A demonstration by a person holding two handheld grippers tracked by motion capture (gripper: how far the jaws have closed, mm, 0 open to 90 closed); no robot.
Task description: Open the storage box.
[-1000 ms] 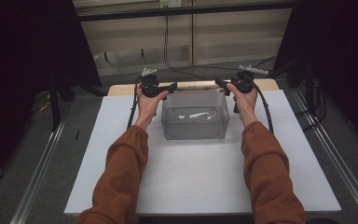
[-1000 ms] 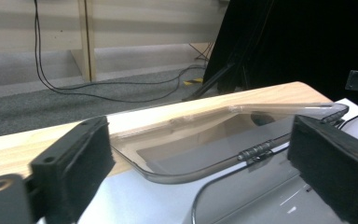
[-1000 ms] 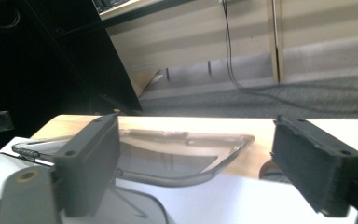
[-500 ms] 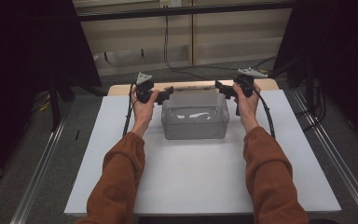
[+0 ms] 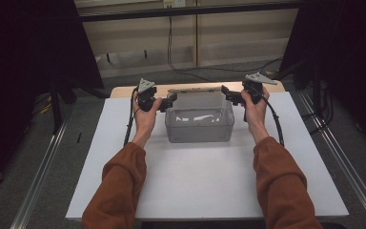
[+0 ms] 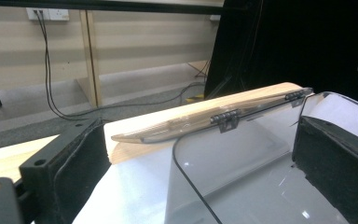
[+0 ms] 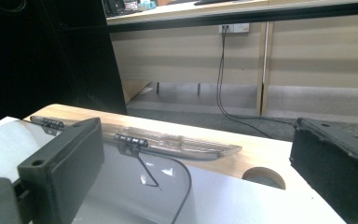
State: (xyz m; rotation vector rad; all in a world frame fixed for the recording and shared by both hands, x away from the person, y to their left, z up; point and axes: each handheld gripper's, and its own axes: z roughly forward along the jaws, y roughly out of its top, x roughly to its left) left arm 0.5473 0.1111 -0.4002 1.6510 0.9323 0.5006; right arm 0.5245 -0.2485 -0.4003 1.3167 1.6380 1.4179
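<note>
Clear hinged-lid box (image 5: pixel 199 125) at counter (image 5: pixel 209 191) far middle, lid (image 5: pixel 196 99) swung back. Left tongs (image 5: pixel 172 99) spread; right tongs (image 5: pixel 226 91) just opening, gripping nothing. Risk: lid dropping shut, box nudged by passing tongs

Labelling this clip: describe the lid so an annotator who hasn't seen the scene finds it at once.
Start at the white table top; the clear plastic box sits towards its far edge, between the two grippers. The lid is the clear panel swung up behind the box, on black hinges at the back rim, the one upright see-through sheet.
</note>
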